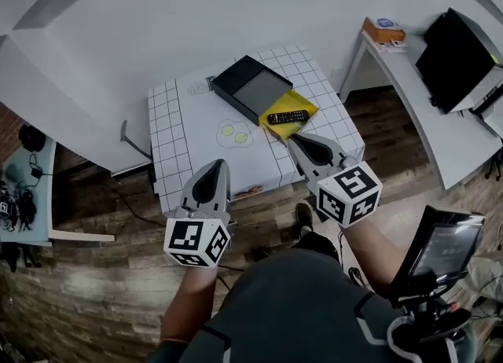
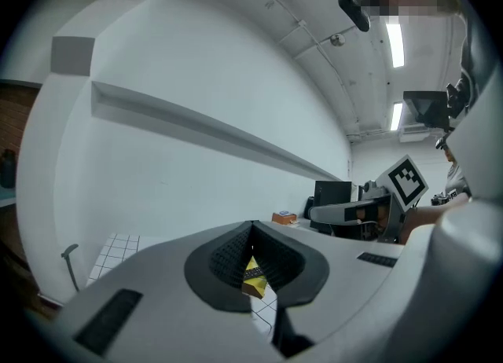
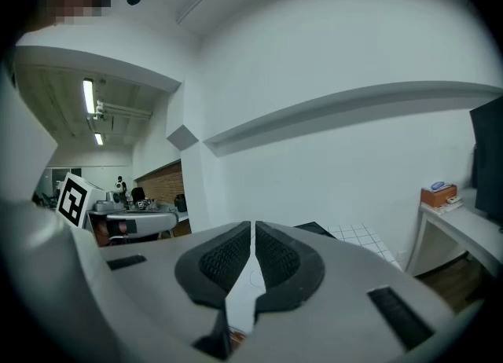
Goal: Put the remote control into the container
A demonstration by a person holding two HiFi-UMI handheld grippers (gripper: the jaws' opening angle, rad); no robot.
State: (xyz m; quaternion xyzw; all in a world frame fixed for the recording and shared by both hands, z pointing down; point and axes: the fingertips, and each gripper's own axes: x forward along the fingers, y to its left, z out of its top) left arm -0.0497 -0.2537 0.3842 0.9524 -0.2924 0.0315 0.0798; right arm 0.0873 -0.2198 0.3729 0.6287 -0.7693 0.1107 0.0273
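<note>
I am looking down on a wood floor (image 1: pixel 94 306) that is carrying everything else. At the right a long white desk (image 1: pixel 424 118) is running along the wall, bearing a dark monitor (image 1: pixel 457 59) and, at its far end, a small orange box (image 1: pixel 383 31). The bench (image 1: pixel 185 130), wearing a white grid cloth, is standing in the middle, ahead of me and apart from both grippers.

On the bench a black tray (image 1: pixel 253 86) is sitting toward the far right, and a yellow container (image 1: pixel 302 103) is lying against its near right side. The remote (image 1: pixel 288 117) is lying inside that container, stretching across it. A fried-egg drawing (image 1: pixel 235 133) is showing on the cloth just left of the container.

I am holding both grippers up short of the bench's near edge, each pointing roughly level toward it. The left gripper (image 1: pixel 215 165) is hanging at the near left; in its own view its jaws (image 2: pixel 251 225) are pressing together at the tips with nothing between them, and a sliver of the container is peeking through the slit below. The right gripper (image 1: pixel 297 143) is hanging just short of the container; its jaws (image 3: pixel 252 225) are pressing together too, pinching nothing
</note>
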